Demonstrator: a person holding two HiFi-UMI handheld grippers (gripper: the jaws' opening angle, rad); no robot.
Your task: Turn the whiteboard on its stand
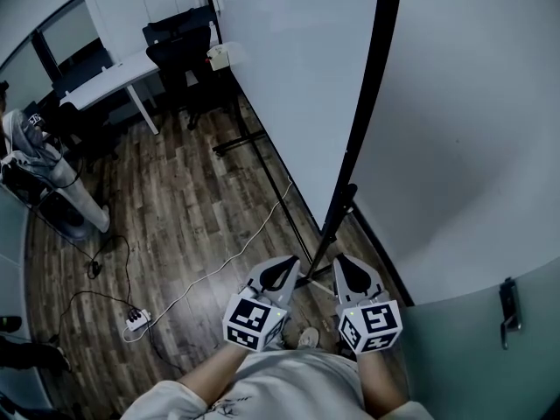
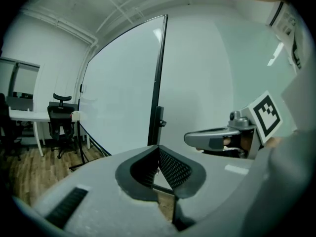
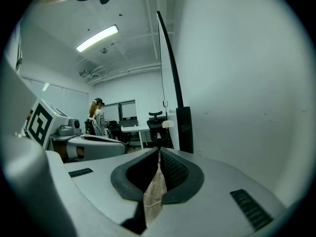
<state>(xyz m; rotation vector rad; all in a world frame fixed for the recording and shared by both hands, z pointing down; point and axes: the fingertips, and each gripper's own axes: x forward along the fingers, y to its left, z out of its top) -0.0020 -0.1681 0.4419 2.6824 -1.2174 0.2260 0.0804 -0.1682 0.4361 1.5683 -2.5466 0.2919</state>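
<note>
The whiteboard stands upright on its black stand, and I see it nearly edge-on along its side post. The post comes down to a foot just ahead of me. Both grippers hover low by that foot and touch nothing. My left gripper is shut and empty, left of the post. My right gripper is shut and empty, right of it. In the left gripper view the board's face lies left of the post, past the closed tips. In the right gripper view the post rises just beyond the closed tips.
A pale wall runs close on the right, with a black door handle lower down. A white cable and a power strip lie on the wooden floor. A desk, an office chair and a person are far left.
</note>
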